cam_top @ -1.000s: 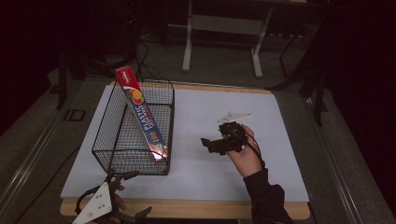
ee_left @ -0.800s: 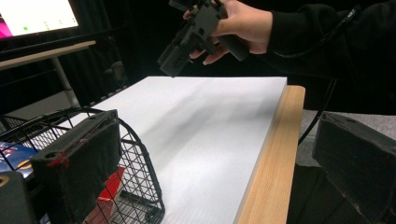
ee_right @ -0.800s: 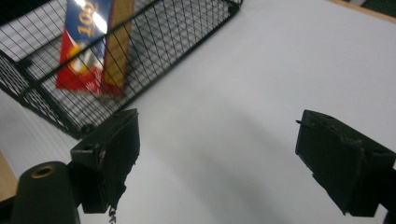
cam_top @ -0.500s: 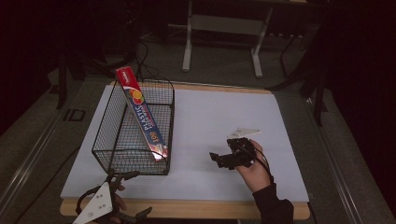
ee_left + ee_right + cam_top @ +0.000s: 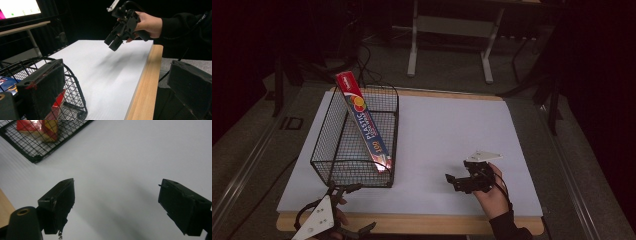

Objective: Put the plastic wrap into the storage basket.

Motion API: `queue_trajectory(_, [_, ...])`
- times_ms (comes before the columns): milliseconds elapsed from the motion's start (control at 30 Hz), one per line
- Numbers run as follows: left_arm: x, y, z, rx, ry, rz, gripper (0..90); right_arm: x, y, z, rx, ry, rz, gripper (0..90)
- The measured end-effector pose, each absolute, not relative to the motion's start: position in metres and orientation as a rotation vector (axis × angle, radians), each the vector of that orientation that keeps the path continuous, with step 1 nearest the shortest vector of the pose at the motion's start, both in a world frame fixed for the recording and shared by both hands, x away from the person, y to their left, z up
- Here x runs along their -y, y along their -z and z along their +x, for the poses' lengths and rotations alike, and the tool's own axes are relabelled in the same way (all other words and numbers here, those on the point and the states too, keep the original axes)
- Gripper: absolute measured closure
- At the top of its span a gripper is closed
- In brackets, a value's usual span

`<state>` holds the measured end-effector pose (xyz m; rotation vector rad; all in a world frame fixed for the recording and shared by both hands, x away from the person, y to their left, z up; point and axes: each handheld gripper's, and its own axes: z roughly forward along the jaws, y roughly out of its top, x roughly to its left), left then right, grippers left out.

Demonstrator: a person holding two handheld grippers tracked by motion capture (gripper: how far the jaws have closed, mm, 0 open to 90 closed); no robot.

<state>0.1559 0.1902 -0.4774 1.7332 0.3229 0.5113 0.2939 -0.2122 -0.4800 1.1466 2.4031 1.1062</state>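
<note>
A black wire basket (image 5: 354, 145) stands on the left of the white board (image 5: 452, 125). A long red and blue plastic wrap box (image 5: 364, 120) leans inside it, with its top end above the far rim. My right gripper (image 5: 452, 181) hovers open and empty over the board's near right part; bare board lies between its jaws (image 5: 121, 202). My left gripper (image 5: 357, 210) sits wide open at the table's near edge, one jaw by the basket's near corner (image 5: 75, 95), the other past the wooden edge. From there I see the right gripper (image 5: 113, 42) in the air.
A wooden table edge (image 5: 422, 222) borders the board at the front. Behind the table stand a white metal frame (image 5: 452, 30) and dark stands with cables on the floor. A lit screen (image 5: 20, 7) is at upper left in the left gripper view.
The right hand has drawn its open gripper back toward the near edge, slightly right and lower. The left gripper, basket and box have stayed put.
</note>
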Motion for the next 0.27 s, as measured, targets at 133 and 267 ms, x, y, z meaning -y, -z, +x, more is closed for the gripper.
queue_trajectory(133, [-0.1914,0.4770,0.1559,-0.326,-0.512,1.729,2.0,0.2112,0.4845,0.2949,-2.397,-1.090,1.133,13.8])
queue_trajectory(267, [-0.1922,0.4766,0.1556,-0.322,-0.514,1.728,2.0,0.2083,0.4862,0.2957,-2.398,-1.095,1.122,13.8])
